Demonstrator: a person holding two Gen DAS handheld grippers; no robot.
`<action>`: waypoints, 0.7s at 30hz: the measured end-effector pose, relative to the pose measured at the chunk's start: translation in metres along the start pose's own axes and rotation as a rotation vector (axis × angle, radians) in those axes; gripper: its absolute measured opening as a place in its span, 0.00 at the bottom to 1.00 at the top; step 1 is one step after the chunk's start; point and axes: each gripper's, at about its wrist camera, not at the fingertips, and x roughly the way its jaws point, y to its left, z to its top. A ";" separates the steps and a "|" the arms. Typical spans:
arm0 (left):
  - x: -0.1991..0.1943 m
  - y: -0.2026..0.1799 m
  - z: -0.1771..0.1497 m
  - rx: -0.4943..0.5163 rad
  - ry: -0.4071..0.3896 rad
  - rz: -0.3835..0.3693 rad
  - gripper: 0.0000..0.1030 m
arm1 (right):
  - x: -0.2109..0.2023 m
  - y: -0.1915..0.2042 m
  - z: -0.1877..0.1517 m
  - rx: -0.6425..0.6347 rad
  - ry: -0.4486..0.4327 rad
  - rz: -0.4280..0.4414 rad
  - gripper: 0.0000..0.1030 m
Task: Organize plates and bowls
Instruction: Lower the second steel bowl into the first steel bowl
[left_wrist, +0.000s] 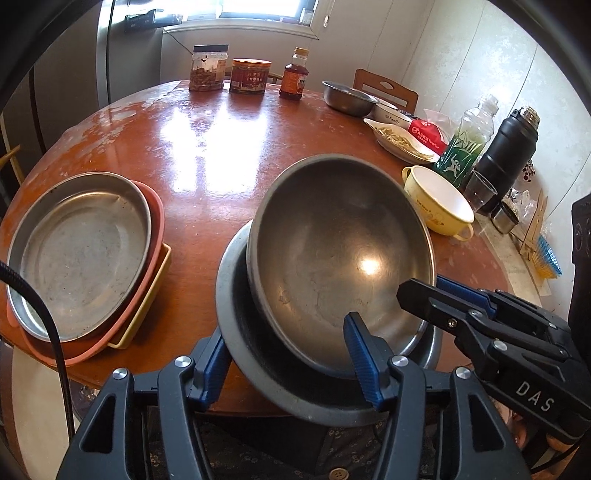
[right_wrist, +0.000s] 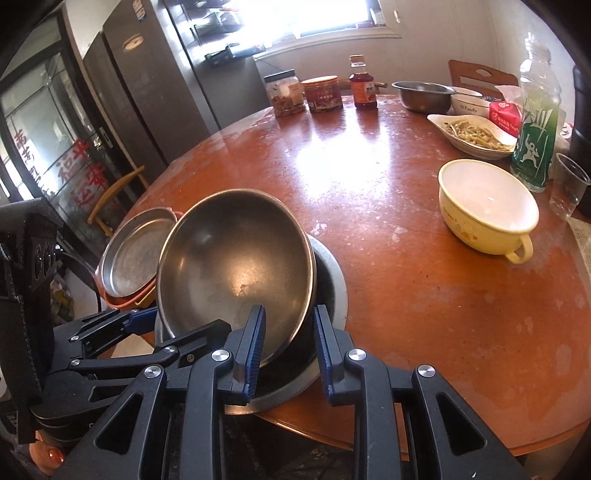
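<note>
We see a round wooden bench (left_wrist: 221, 122) that fills both views. At its near edge sits a wide steel basin (left_wrist: 231, 295), and a steel bowl (left_wrist: 332, 236) rests inside it, tilted, its far rim raised above the basin. To the left, well apart from the basin, a steel plate (left_wrist: 81, 258) lies on a pink plate (left_wrist: 155, 206), which lies on a yellow tray (left_wrist: 147, 306). Our right claw (right_wrist: 290, 343) is nearly closed and pinches the bowl's near rim, one finger inside and one outside. Our left claw (left_wrist: 288, 365) stands partly open astride both near rims, one finger outside the basin and the other inside the bowl, gripping nothing. A yellow cup (right_wrist: 487, 206) stands to the right.
</note>
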 end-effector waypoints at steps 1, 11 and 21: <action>0.001 0.000 0.001 -0.003 0.002 -0.005 0.57 | -0.001 -0.001 0.000 0.006 -0.004 -0.002 0.26; 0.014 -0.005 0.013 -0.016 -0.004 -0.012 0.57 | -0.003 -0.013 0.006 0.058 -0.039 -0.003 0.30; 0.014 0.003 0.015 -0.031 -0.021 -0.058 0.58 | -0.012 -0.022 0.008 0.067 -0.096 -0.022 0.45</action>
